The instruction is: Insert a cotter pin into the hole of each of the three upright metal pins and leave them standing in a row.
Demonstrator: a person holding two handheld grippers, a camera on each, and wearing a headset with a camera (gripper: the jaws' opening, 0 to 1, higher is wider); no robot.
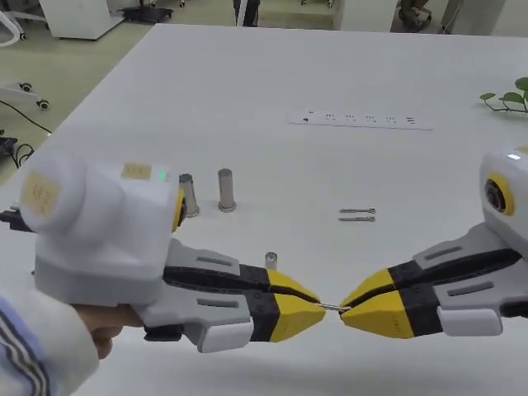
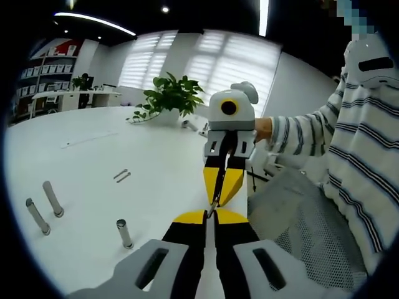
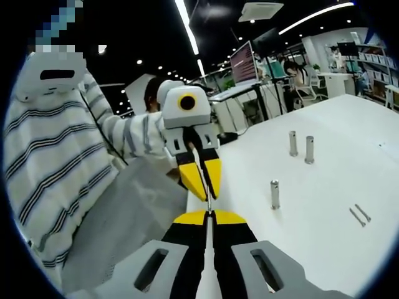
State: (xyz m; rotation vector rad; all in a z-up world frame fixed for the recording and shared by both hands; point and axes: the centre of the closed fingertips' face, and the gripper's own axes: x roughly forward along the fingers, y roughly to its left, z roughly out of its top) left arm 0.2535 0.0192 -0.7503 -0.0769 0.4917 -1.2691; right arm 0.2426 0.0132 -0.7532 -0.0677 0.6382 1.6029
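In the head view the left gripper and right gripper meet tip to tip low over the white table, each with its jaws closed on one end of a thin cotter pin held level between them. The near metal pin stands upright just behind the left gripper's jaws. The far metal pins stand side by side further back to the left. Two loose cotter pins lie flat together right of them, well short of a power strip. In the left gripper view the left gripper has its own jaws pressed together, facing the right gripper, with the cotter pin a thin line at the meeting point. The near metal pin is to the left and the loose cotter pins are beyond it. In the right gripper view the right gripper is likewise closed against the left gripper. The near metal pin stands to the right, and the far metal pins are behind it.
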